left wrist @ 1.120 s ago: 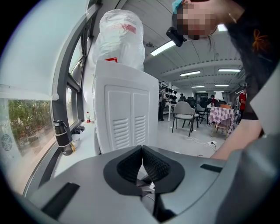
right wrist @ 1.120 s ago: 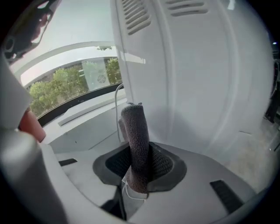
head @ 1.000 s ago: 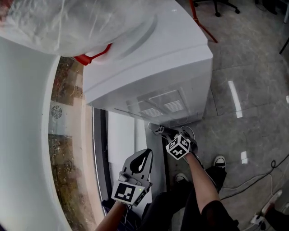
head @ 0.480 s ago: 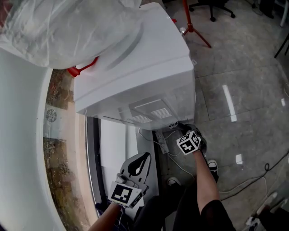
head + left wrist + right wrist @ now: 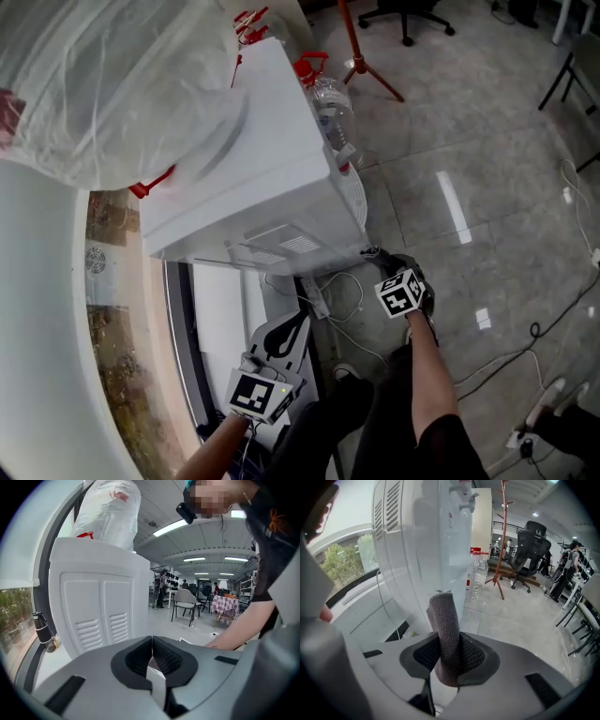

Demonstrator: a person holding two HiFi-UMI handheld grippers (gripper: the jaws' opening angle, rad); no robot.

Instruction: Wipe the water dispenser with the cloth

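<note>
The white water dispenser [image 5: 253,178] stands under me, its vented back panel [image 5: 98,611] facing my grippers. A plastic-wrapped bottle [image 5: 112,75] sits on top of it. My right gripper [image 5: 380,264] is shut on a folded grey cloth [image 5: 445,634], whose upper end stands close to the dispenser's side wall [image 5: 417,550] near the lower back corner; contact is unclear. My left gripper [image 5: 302,321] hangs lower and to the left, behind the dispenser, shut with nothing between its jaws [image 5: 151,654].
A power strip with white cables [image 5: 323,298] lies on the floor behind the dispenser. A clear plastic bottle [image 5: 330,105] stands by its far side, a red stand [image 5: 361,56] and office chair [image 5: 405,14] beyond. A curved window [image 5: 103,356] runs along the left.
My right gripper with the cloth has moved right along the dispenser's lower back edge to its corner. The view has swung, showing more floor. The left gripper has barely moved.
</note>
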